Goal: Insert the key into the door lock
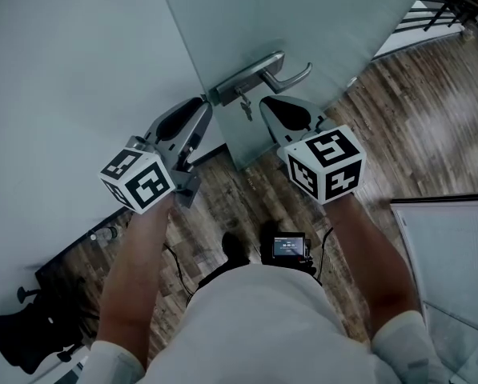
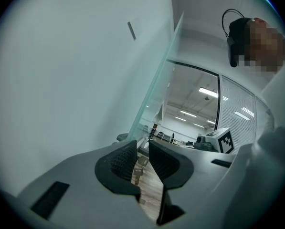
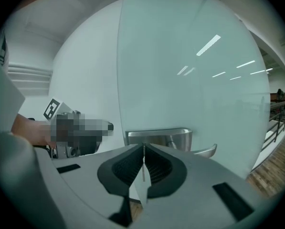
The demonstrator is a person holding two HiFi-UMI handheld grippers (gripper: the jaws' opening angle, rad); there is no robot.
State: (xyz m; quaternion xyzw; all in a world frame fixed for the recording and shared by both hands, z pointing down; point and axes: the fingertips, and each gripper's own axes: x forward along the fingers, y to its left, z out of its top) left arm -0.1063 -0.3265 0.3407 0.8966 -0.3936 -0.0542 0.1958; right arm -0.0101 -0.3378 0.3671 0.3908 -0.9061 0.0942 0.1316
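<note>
Steel handle (image 1: pixel 259 74) on the glass door (image 1: pixel 303 14), keys (image 1: pixel 245 106) hanging just below it. Fingers (image 2: pixel 121 159) of the left gripper (image 2: pixel 142 147) stand apart with nothing held. Those of the right gripper (image 3: pixel 143 148) are pressed together.

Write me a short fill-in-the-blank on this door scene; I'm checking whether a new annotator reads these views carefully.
1. On the glass door, a bunch of keys hangs just under the lever ____.
2. In the head view the keys hang ____ the left gripper and the right gripper.
3. The left gripper's jaws stand ____.
4. The floor is laid in ____ planks.

Missing words: handle; between; apart; wooden.
</note>
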